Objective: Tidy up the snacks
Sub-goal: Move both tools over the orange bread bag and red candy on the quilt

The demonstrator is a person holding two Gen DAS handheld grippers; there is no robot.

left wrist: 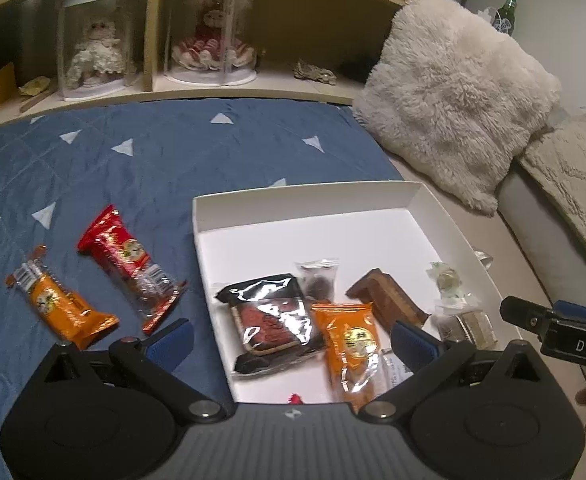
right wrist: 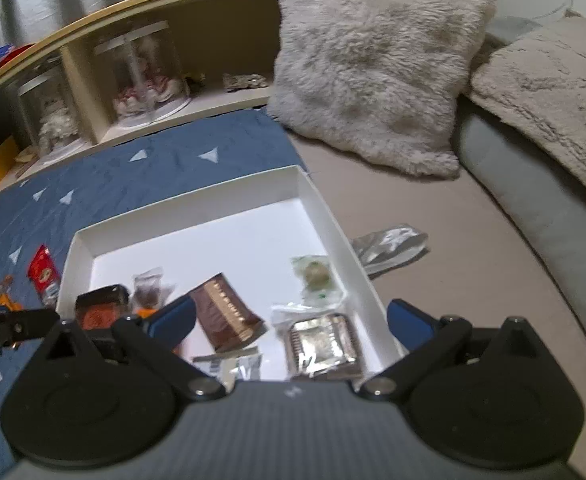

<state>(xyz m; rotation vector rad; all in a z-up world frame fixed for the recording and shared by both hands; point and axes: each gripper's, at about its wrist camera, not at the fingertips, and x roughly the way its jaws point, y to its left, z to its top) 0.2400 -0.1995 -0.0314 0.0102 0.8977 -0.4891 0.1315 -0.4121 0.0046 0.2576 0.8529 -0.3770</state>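
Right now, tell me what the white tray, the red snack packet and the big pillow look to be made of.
White tray: likely cardboard, matte; thin straight walls folded at the corners.
Red snack packet: plastic film, glossy; it glints, with crimped ends and a clear section.
Big pillow: cream faux fur or plush, judging by its long shaggy pile.

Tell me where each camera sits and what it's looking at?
Left wrist: sits on the left gripper, looking down at the white box and blue quilt; its open jaws show, also the right gripper.
Right wrist: sits on the right gripper, facing the box and fluffy pillow; open jaws show.
Both see box, pillow.
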